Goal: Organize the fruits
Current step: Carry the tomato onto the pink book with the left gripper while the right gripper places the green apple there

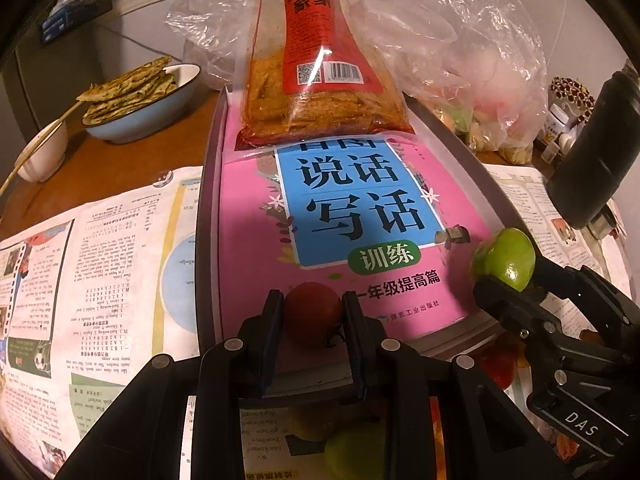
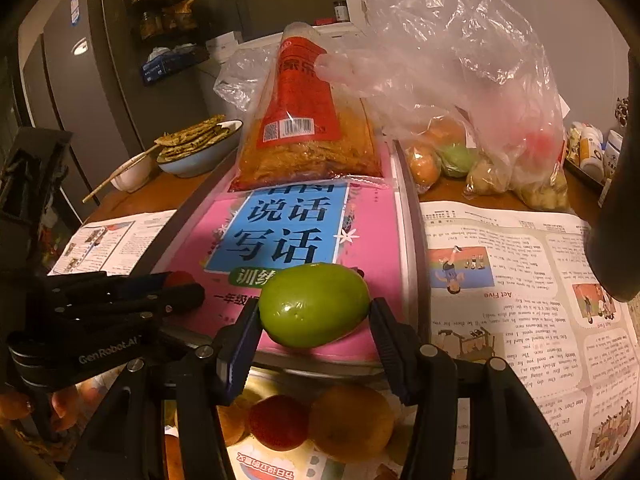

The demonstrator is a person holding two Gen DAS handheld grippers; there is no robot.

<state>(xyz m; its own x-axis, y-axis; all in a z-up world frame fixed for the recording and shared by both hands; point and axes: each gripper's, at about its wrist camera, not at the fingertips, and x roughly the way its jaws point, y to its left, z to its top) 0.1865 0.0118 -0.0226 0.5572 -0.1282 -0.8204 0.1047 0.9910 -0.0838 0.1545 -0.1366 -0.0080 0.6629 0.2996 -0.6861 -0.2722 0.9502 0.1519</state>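
Note:
My left gripper (image 1: 313, 305) is shut on a small red fruit (image 1: 314, 314), held over the near end of a pink book (image 1: 256, 264) that lies in a grey tray (image 1: 206, 216). In the left wrist view, my right gripper (image 1: 505, 280) grips a green fruit (image 1: 504, 256) at the tray's right edge. The right wrist view shows the same green fruit (image 2: 314, 304) pinched sideways between the right gripper's (image 2: 316, 314) pads. Beside it, my left gripper (image 2: 182, 289) holds the red fruit (image 2: 180, 279). Loose fruits lie below the grippers, among them a red one (image 2: 276, 422) and an orange one (image 2: 352, 420).
A red snack bag (image 1: 320, 80) leans on the tray's far end. Behind it is a clear plastic bag (image 2: 480, 132) with more fruit. A blue bowl (image 1: 140, 116) of flatbreads stands far left. Newspaper (image 1: 100, 260) covers the table on both sides. A dark bottle (image 1: 596, 152) stands at right.

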